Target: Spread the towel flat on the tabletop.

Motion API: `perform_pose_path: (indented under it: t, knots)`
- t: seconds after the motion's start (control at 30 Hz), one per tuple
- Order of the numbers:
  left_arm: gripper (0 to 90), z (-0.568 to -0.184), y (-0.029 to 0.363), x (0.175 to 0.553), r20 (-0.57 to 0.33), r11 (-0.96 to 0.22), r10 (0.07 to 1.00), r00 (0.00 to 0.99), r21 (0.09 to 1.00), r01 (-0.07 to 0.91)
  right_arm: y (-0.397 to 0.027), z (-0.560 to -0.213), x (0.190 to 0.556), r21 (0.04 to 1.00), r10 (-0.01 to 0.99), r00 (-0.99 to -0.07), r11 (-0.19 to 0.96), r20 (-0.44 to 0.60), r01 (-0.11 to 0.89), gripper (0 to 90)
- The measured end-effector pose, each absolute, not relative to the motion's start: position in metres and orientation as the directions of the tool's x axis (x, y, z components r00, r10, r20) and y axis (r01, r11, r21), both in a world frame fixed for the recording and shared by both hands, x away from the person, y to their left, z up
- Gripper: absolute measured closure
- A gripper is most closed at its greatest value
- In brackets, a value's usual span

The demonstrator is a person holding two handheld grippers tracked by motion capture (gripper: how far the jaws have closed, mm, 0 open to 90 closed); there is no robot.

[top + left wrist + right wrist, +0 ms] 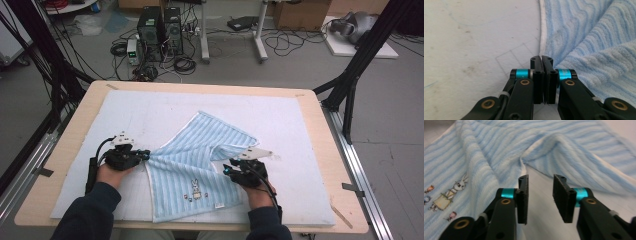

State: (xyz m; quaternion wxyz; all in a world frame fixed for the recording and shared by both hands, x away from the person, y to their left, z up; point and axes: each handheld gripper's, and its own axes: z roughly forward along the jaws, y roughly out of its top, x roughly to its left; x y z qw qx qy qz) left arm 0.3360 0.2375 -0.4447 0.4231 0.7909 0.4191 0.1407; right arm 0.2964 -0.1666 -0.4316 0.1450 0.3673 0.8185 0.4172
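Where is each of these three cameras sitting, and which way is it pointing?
High view: above the person's side, looking forward and down on the table; forearms, hands, both grippers show.
Left gripper view: rides the left gripper, looking along its shut jaws at the towel edge.
Right gripper view: rides the right gripper, looking along its parted jaws at a towel fold.
Shared: all three show the blue striped towel.

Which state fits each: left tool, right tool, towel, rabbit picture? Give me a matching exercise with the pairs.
1 left tool
2 right tool
3 towel
4 rabbit picture

a jaws apart, nothing between the pads
b blue striped, partly folded over on the white mat
c jaws shut at the towel's white edge
d printed near the towel's near edge

Pairs: 1-c, 2-a, 3-b, 4-d
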Motion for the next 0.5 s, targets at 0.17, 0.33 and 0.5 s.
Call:
perform_pose_path:
  t: [0.17, 0.33, 0.5]
  knots:
    - [77.2, -0.446, 0.24, 0.336, -0.139, -0.28, 0.792, 0.595, 0.783, 0.555, -0.13, -0.437, 0.312, 0.751, 0.684, -0.726, 0.443, 0.071, 0.49, 62.5]
    - [51.6, -0.443, 0.244, 0.333, -0.149, -0.232, 0.814, 0.561, 0.802, 0.55, -0.12, -0.443, 0.312, 0.716, 0.668, -0.742, 0.494, 0.049, 0.493, 83.8]
    - [48.7, -0.443, 0.247, 0.328, -0.163, -0.206, 0.817, 0.554, 0.814, 0.543, -0.126, -0.443, 0.306, 0.718, 0.664, -0.748, 0.53, -0.02, 0.452, 87.0]
